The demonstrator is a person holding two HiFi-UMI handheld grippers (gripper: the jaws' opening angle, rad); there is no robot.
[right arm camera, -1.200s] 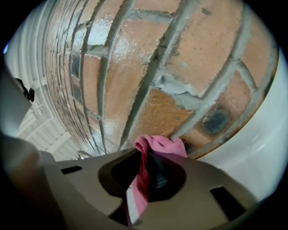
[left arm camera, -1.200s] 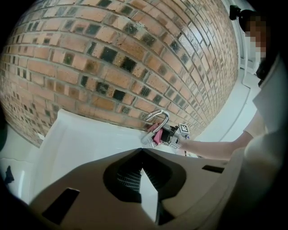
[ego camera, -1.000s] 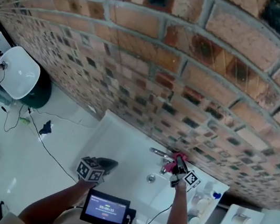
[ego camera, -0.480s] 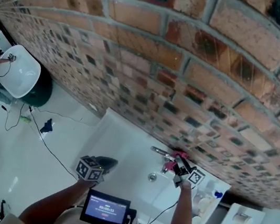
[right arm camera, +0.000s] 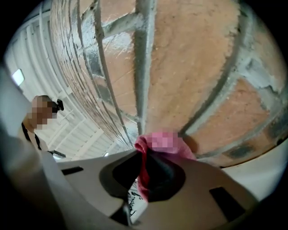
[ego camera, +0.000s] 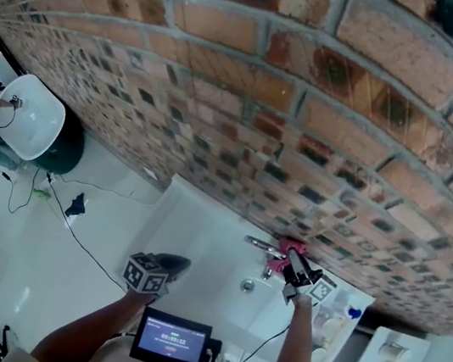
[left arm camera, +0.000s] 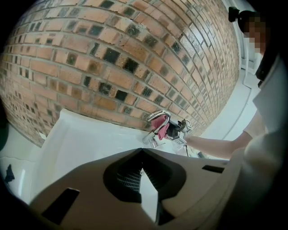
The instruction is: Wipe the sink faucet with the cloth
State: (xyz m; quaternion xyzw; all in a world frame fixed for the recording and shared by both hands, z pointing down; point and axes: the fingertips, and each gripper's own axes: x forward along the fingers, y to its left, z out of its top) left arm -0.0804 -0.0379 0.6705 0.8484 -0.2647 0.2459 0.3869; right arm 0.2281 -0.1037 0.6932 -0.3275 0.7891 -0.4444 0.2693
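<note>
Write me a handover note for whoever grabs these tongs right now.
Right tongs: shut on the crumpled pink cloth, which is held against the curved chrome faucet at the back of the white sink.
Left tongs: shut, empty, held near the sink's front edge, away from the faucet.
Done: cloth gripped and on the faucet.
Left: wipe the faucet; how much is already wiped doesn't show.
</note>
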